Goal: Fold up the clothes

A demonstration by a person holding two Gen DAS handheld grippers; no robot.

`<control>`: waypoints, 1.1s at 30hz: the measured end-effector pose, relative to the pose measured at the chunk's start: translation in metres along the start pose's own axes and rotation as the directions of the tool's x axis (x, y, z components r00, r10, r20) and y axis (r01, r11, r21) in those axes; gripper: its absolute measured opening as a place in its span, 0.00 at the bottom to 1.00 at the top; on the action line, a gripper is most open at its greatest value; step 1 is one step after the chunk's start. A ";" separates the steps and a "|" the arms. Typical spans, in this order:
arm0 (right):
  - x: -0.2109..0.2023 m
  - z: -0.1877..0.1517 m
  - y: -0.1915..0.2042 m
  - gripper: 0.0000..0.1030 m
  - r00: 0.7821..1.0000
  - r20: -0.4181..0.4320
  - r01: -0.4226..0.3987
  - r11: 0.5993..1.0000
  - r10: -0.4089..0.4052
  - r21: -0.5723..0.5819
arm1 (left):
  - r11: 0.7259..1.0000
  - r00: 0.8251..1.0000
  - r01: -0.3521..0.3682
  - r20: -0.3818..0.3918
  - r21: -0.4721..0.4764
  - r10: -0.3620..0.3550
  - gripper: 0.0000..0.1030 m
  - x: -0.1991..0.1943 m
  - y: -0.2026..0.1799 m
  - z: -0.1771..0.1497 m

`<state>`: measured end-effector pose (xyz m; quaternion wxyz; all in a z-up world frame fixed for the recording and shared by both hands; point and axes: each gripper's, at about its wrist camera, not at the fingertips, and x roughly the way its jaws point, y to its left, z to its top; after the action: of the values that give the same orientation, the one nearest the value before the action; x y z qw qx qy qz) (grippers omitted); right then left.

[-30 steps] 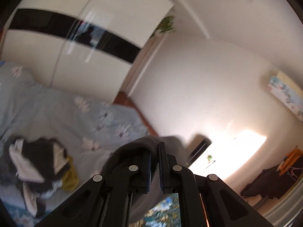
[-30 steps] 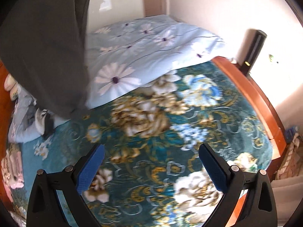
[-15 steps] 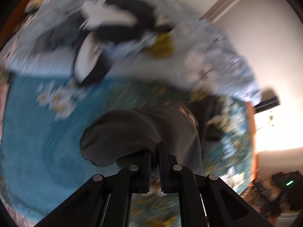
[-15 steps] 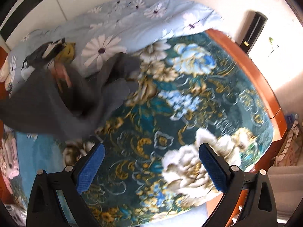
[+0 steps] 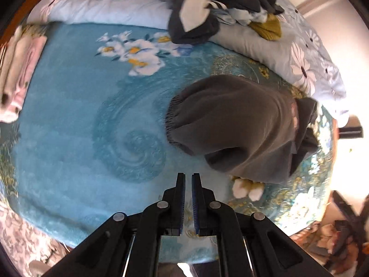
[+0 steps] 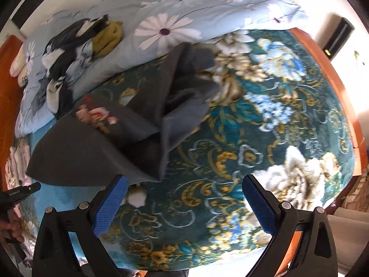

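Your bed [image 6: 327, 73] is covered by a teal floral blanket [image 5: 69, 115]. On the blanket: one dark grey garment [image 5: 242, 124], crumpled, ribbed hem toward the blanket's plain blue part, a small print visible on it in your right wrist view. Along the far side lies a pale blue daisy-print duvet [image 6: 196, 18], bunched. On the duvet: a black-and-white clothes pile [image 5: 207, 7] with a mustard-yellow piece [image 5: 267, 26] beside it. At the blanket's edge: folded pink and cream items [image 5: 16, 73], stacked.
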<state>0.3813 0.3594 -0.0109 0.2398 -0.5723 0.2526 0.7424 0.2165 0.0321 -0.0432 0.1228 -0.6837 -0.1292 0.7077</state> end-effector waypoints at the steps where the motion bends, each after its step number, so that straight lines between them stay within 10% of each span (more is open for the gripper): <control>1: 0.003 0.001 0.005 0.97 1.000 -0.006 -0.003 1.000 0.003 -0.006 | 1.000 1.000 0.017 0.003 -0.014 -0.017 0.07 -0.008 0.004 0.003; 7: 0.014 0.005 0.015 0.97 1.000 -0.020 -0.022 1.000 0.022 0.005 | 0.993 0.991 0.115 0.072 -0.027 -0.112 0.16 -0.049 -0.024 0.054; 11: 0.021 0.004 0.014 0.97 0.999 -0.036 -0.024 0.999 0.024 0.021 | 0.994 0.994 0.106 0.010 -0.037 -0.106 0.45 -0.026 -0.063 0.095; 16: 0.021 -0.002 0.006 0.97 0.999 -0.041 -0.015 0.999 0.016 0.030 | 0.988 0.987 0.062 -0.138 -0.144 -0.082 0.55 0.042 -0.094 0.141; 23: 0.019 -0.025 -0.016 0.97 0.997 -0.074 0.029 0.998 -0.026 0.051 | 0.975 0.930 -0.200 -0.333 -0.102 0.156 0.56 0.134 -0.126 0.171; 28: 0.019 -0.050 -0.030 0.97 0.992 -0.118 0.058 0.996 -0.049 0.072 | 0.928 0.843 -0.356 -0.393 0.107 0.368 0.56 0.168 -0.145 0.172; 33: 0.021 -0.063 -0.039 0.97 0.989 -0.143 0.065 0.993 -0.050 0.102 | 0.926 0.843 -0.353 -0.384 0.135 0.377 0.17 0.159 -0.144 0.157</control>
<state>0.4479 0.3492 -0.0489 0.2731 -0.6163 0.2913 0.6787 0.0538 0.2207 -0.1363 0.0299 -0.8226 0.0522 0.5654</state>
